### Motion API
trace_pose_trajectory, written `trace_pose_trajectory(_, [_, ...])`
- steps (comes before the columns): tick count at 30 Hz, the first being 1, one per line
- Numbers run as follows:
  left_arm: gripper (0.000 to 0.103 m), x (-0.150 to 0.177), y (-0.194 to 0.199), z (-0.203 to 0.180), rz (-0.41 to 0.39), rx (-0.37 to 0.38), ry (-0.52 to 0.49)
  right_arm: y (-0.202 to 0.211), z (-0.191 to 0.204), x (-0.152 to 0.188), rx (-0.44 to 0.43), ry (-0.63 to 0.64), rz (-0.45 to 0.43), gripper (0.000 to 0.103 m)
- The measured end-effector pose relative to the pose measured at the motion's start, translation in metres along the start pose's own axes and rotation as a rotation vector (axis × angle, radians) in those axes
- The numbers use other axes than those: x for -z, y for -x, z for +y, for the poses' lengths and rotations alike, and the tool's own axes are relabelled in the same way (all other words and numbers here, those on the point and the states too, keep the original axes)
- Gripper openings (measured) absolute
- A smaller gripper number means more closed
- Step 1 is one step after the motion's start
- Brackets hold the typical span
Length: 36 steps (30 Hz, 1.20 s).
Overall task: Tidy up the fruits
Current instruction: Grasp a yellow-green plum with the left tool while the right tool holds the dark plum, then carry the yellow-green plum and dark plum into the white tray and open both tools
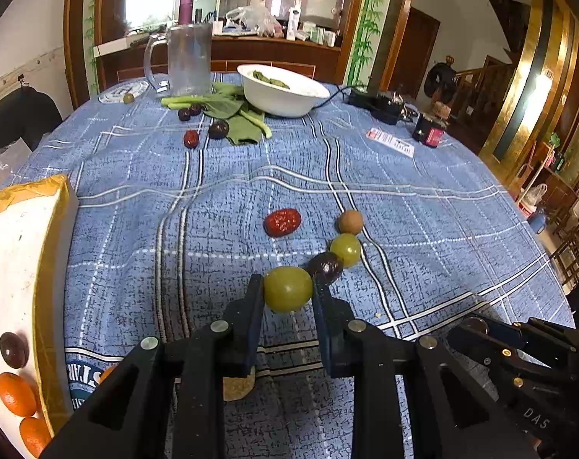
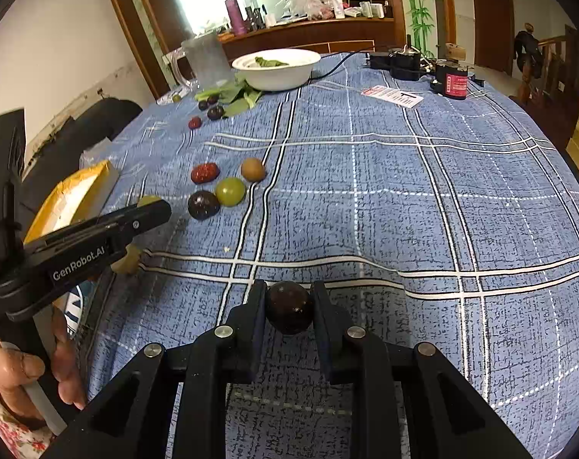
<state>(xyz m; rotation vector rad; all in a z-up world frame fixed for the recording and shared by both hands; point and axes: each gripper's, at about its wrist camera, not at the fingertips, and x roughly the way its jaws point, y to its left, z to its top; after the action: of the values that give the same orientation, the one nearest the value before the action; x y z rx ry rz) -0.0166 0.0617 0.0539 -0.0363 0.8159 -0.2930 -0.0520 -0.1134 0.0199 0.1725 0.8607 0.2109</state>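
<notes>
A: Where was the box [image 1: 41, 252]?
B: Table's [image 1: 442, 206] left edge, oranges [image 1: 16, 394] in it.
A: Loose fruit?
B: Date [image 1: 282, 222] mid-table, longan [image 1: 350, 222] to its right, grape [image 1: 345, 249] just before the longan.
A: Far end?
B: Bowl [image 1: 282, 93] on leaves [image 1: 232, 114], mug [image 1: 186, 59] left of it.

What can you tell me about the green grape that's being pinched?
The green grape is round, smooth and yellowish green, with a soft shine and no stem showing. The left hand-held gripper is shut on it, one dark finger pressing each side. It sits near the front of the blue checked tablecloth, right next to a dark purple grape. Whether it rests on the cloth or is lifted can't be told.
</notes>
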Motion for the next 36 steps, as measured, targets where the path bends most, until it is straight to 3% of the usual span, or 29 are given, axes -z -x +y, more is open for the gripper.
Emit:
trace_pose_trajectory(19, [0.024, 0.001, 0.018, 0.014, -0.069, 0.034, 0.064, 0.011, -0.008, -0.006, 0.021, -0.033, -0.077, 0.024])
trace_pose_trajectory(22, [0.024, 0.000, 0.025, 0.016, -0.086, 0.036, 0.071, 0.010, -0.010, -0.006, -0.018, -0.043, -0.074, 0.024])
trace_pose_trajectory(33, [0.024, 0.014, 0.113, 0.058, -0.235, -0.032, 0.129, 0.027, 0.013, -0.006, -0.064, 0.021, -0.140, 0.024])
trace_pose_trajectory(36, [0.024, 0.019, 0.126, 0.078, -0.239, -0.070, 0.152, 0.031, 0.027, -0.009, -0.160, 0.021, -0.110, 0.025])
